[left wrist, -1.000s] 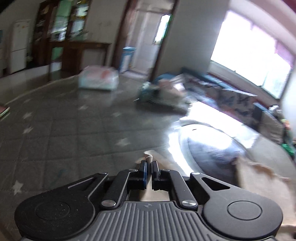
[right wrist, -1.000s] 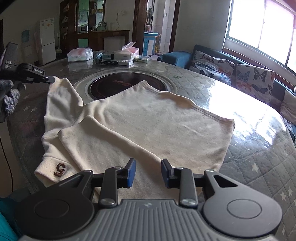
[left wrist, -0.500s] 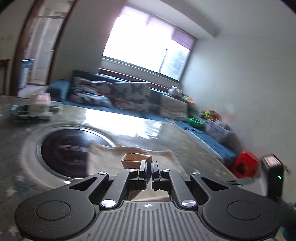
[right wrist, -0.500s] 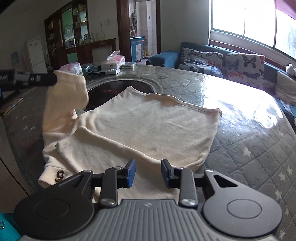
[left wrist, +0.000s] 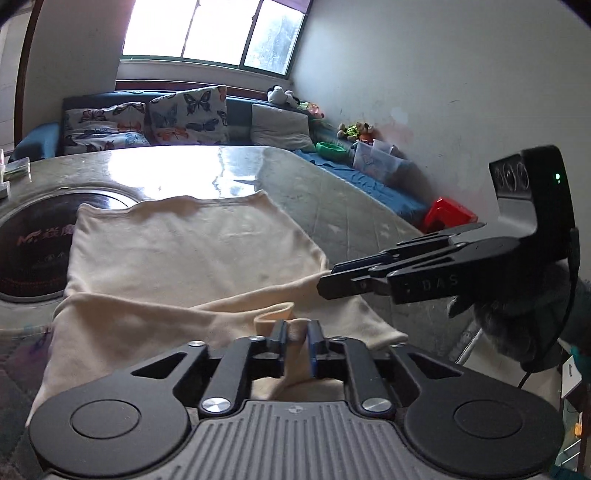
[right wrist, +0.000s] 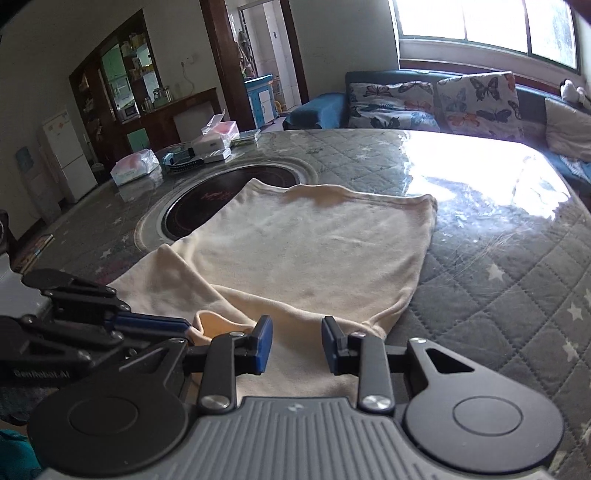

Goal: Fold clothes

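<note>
Cream shirt (right wrist: pixel 317 254) lay flat on the quilted grey table cover (right wrist: pixel 498 266), its far hem overlapping the round dark cooktop (right wrist: pixel 207 206) set into the table; one sleeve lay folded across the near part of the body. Left gripper (left wrist: pixel 295 334) had the sleeve cuff (left wrist: pixel 275 314) between its blue pads, jaws opening, cloth not yet free of them. Right gripper (right wrist: pixel 296 345) hovered just above the near edge of the shirt, jaws apart, nothing between them. In the left wrist view the right gripper came in from the right, close over the sleeve, lettering "DAS" legible on its side. In the right wrist view the left gripper's body showed "GenRobot.AI". Cooktop carried red printing, too blurred to read. Beyond the shirt: tissue packs (right wrist: pixel 135 166) and small boxes (right wrist: pixel 218 138) at the far table edge, well apart from the cloth. Butterfly-print cushions (right wrist: pixel 476 98) on a blue sofa under the window (right wrist: pixel 484 26); white fridge (right wrist: pixel 66 155) at far left; red stool (left wrist: pixel 448 218) by the wall.
</note>
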Demonstrator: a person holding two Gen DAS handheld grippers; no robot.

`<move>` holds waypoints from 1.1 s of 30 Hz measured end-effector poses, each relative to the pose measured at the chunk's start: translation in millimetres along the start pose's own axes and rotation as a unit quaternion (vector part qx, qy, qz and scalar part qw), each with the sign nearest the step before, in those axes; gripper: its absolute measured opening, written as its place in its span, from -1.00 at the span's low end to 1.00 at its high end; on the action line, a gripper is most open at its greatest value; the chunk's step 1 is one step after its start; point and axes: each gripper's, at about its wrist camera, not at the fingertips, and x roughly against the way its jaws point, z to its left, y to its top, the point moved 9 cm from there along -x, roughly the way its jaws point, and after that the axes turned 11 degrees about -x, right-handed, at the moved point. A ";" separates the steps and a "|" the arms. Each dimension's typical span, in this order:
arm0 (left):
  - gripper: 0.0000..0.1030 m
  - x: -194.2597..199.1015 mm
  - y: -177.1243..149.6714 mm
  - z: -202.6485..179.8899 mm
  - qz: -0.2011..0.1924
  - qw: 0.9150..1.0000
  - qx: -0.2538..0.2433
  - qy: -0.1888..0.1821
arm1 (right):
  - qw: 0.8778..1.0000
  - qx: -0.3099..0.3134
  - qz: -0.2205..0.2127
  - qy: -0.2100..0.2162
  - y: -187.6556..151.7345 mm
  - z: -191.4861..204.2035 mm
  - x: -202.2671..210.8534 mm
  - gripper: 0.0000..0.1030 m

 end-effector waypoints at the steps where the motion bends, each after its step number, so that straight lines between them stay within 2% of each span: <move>1: -0.45 4.6 -0.2 3.9 -0.003 1.000 -0.002 0.007 | 1.000 -0.001 0.004 0.005 -0.9 1.5 -1.4 -0.43; 2: -0.34 9.3 0.0 8.5 -0.005 1.000 -0.003 0.015 | 1.000 -0.001 0.011 0.011 -2.7 4.9 -3.9 -0.43; 8: -0.11 47.3 -8.0 56.9 -0.014 0.995 0.009 0.095 | 0.998 -0.003 0.041 0.042 -11.8 20.4 -16.4 -0.43; 10: -0.10 60.7 -16.2 75.7 -0.013 0.992 0.021 0.125 | 0.997 -0.007 0.052 0.052 -16.2 23.7 -17.4 -0.43; 15: -0.06 77.0 -43.5 105.8 0.010 0.985 0.047 0.165 | 0.995 -0.002 0.081 0.053 -29.1 28.3 -20.6 -0.43; 17: -0.04 78.1 -52.0 109.0 0.017 0.984 0.053 0.168 | 0.995 -0.001 0.089 0.054 -32.9 30.1 -21.7 -0.48; 21: -0.03 74.3 -61.0 108.2 0.025 0.984 0.055 0.165 | 0.995 0.009 0.088 0.054 -32.8 39.6 -22.8 -0.89; 25: -0.03 70.2 -61.3 104.8 0.020 0.986 0.051 0.161 | 0.997 0.029 0.061 0.048 -19.8 48.7 -14.3 -0.93; 33: -0.05 65.1 -62.5 99.8 0.018 0.988 0.030 0.153 | 0.996 0.075 -0.026 0.035 26.5 64.7 26.1 -0.93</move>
